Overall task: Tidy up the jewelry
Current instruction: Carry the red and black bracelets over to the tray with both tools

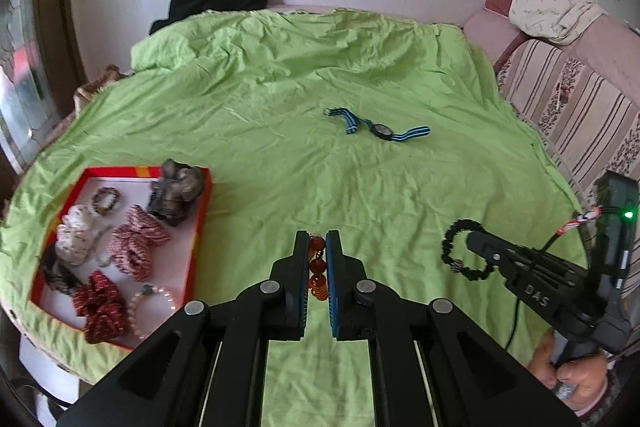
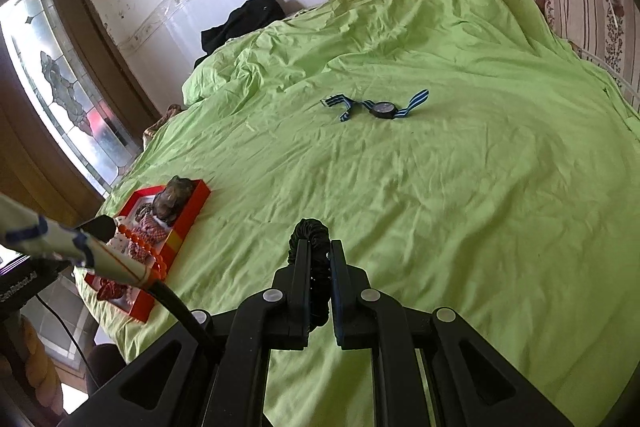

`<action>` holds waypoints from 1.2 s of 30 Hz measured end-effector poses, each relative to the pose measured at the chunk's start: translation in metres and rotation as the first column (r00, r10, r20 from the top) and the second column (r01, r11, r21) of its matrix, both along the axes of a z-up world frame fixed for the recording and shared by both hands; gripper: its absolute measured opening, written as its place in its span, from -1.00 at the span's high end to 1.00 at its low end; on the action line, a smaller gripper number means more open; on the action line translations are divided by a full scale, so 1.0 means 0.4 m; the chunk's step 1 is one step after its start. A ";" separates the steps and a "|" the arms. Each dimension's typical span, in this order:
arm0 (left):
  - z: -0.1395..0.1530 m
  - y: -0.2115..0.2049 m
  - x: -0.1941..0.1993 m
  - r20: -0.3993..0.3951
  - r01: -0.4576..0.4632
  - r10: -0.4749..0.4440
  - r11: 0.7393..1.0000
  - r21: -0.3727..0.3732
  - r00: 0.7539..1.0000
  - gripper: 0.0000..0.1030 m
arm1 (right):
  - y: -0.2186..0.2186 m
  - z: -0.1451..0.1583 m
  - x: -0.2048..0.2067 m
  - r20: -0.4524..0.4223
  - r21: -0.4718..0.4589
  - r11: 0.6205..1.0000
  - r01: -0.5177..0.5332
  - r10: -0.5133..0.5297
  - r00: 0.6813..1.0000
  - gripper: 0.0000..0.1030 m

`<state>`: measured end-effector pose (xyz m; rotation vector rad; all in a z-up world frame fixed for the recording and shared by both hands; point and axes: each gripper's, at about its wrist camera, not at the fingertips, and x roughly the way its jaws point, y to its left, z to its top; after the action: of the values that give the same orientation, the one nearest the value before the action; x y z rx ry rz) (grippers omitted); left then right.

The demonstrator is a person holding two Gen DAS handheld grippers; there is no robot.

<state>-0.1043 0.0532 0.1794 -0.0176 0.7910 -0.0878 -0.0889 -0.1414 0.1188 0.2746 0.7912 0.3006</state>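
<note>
My left gripper (image 1: 318, 241) is shut on an amber bead bracelet (image 1: 317, 269), held above the green sheet (image 1: 260, 99). To its left lies a red tray (image 1: 201, 215) with scrunchies, a pearl bracelet (image 1: 154, 307) and a grey cloth piece. My right gripper (image 2: 320, 247) is shut on a black bead bracelet (image 2: 310, 229). That black bracelet (image 1: 450, 253) hangs as a loop from the right gripper (image 1: 474, 241) in the left wrist view. A watch with a blue striped strap (image 1: 380, 129) (image 2: 382, 109) lies further back on the sheet. The red tray (image 2: 196, 205) is at the left in the right wrist view.
A black garment (image 1: 218, 1) lies at the bed's far edge by the wall. A striped sofa (image 1: 580, 99) with a bundled cloth (image 1: 552, 9) borders the right side. A glass door (image 2: 60, 87) stands to the left. A person's hand (image 1: 576, 375) grips the right handle.
</note>
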 end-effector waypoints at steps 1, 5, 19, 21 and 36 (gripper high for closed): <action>0.002 0.002 -0.005 0.005 -0.007 0.007 1.000 0.009 1.000 0.86 | 0.003 0.004 -0.007 0.002 -0.004 1.000 -0.004 0.004 1.000 0.82; 0.007 0.011 -0.022 0.021 -0.027 0.026 0.999 0.042 0.999 0.86 | 0.021 0.018 -0.032 0.012 -0.020 1.000 -0.016 0.016 1.000 0.82; 0.021 0.033 -0.058 0.055 -0.070 0.064 0.992 0.101 0.996 0.86 | 0.067 0.045 -0.076 0.026 -0.054 0.997 -0.046 0.048 0.999 0.82; 0.021 0.038 -0.062 0.054 -0.076 0.071 0.992 0.102 0.996 0.86 | 0.072 0.046 -0.079 0.026 -0.057 0.997 -0.048 0.050 0.998 0.82; 0.015 0.081 -0.077 0.047 -0.105 0.102 0.991 0.086 0.994 0.86 | 0.120 0.063 -0.099 0.033 -0.080 0.994 -0.076 0.079 0.996 0.82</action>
<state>-0.1352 0.0857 0.1853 0.0270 0.7498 0.0451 -0.1286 -0.0935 0.1441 0.1638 0.7776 0.3457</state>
